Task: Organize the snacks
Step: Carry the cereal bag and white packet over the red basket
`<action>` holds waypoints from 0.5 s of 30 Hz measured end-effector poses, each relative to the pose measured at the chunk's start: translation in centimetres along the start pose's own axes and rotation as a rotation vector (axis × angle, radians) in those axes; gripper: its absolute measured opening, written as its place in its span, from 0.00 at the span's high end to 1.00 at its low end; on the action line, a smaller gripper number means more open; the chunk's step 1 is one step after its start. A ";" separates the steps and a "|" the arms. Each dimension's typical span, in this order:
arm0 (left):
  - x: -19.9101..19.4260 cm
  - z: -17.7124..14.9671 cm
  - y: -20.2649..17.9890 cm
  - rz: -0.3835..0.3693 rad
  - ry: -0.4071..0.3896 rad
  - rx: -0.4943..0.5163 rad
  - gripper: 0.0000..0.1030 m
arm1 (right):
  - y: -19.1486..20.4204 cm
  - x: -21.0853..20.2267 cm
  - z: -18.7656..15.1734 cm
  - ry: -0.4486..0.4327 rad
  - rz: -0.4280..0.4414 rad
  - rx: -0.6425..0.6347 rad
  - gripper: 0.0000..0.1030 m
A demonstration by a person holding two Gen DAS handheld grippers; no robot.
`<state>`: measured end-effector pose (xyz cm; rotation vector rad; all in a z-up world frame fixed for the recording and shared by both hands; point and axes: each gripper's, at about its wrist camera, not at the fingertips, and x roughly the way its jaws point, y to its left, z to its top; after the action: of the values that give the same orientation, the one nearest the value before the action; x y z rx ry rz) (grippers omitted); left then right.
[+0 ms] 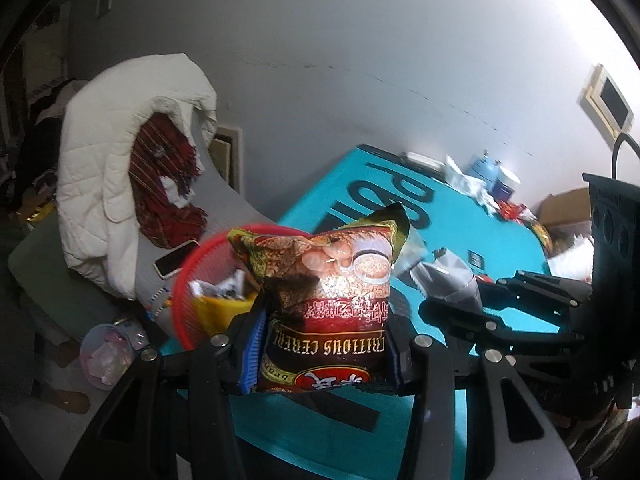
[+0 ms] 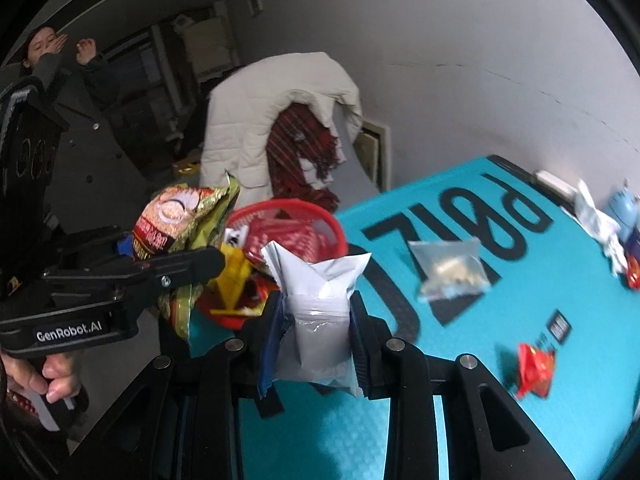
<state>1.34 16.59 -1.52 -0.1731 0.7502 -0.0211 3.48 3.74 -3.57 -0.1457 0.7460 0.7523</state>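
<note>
Teal table (image 2: pixel 520 420) edge beside red basket (image 2: pixel 320 216)

White quilted jacket (image 1: pixel 120 140) draped over a chair, red plaid scarf (image 1: pixel 168 184) inside it. Phone (image 1: pixel 174 258) lies on the grey seat. Pale blue bottle (image 2: pixel 624 208) stands at the teal desk's (image 2: pixel 560 280) far edge beside crumpled white paper (image 2: pixel 592 208).

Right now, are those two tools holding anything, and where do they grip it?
Left tool pinches the cereal packet across its lower half. Right tool squeezes a white pouch around its middle.
</note>
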 end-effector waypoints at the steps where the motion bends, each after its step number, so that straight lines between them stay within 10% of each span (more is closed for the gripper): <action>1: 0.0 0.2 0.4 0.008 -0.003 -0.002 0.55 | 0.2 0.3 0.2 0.001 0.008 -0.007 0.70; 15: 2.7 1.7 6.1 0.129 0.010 -0.050 0.55 | 2.9 7.5 1.0 0.100 0.127 -0.081 0.70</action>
<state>4.20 22.67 -3.14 -0.1722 0.7712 0.1192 5.73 10.48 -7.41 -0.2117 0.8260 0.9011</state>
